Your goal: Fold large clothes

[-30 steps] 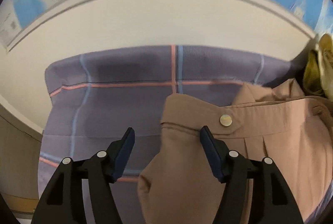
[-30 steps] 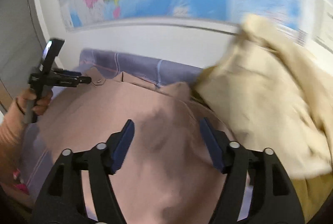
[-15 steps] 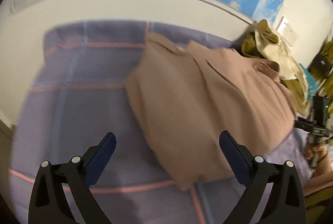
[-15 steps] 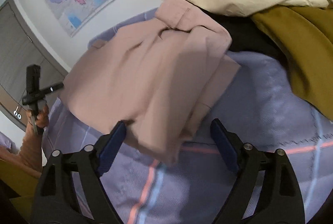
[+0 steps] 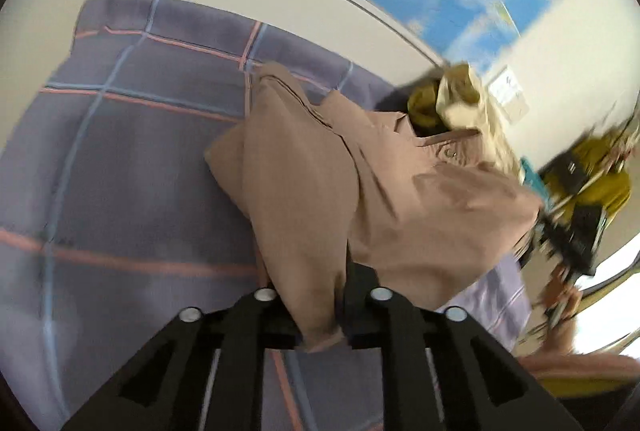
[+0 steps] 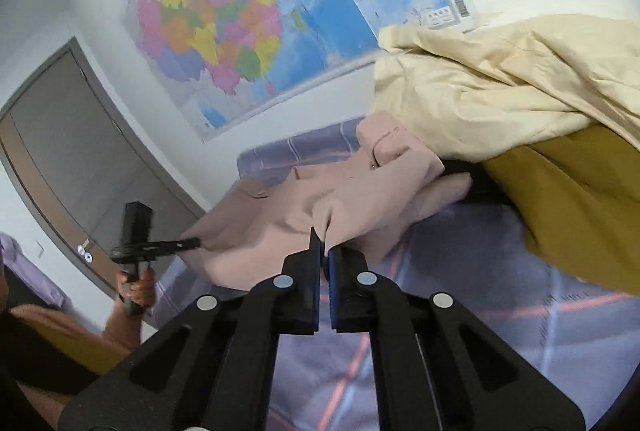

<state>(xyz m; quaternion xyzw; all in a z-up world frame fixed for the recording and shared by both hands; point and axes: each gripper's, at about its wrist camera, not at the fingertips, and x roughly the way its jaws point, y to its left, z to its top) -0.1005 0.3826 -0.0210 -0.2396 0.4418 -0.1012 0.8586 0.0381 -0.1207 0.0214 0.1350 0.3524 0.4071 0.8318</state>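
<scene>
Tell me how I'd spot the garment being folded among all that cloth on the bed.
Start at the big coloured map on the wall; below it lies a purple checked blanket. On it, left of the heap holding a cream garment and a mustard garment, lies the dusty-pink garment. It alone is pinched by both claws, left and right.

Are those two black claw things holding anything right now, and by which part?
Both hold the tan garment. The left gripper is closing its fingers on a bunched bottom edge; the right gripper pinches another edge of its fabric.
</scene>
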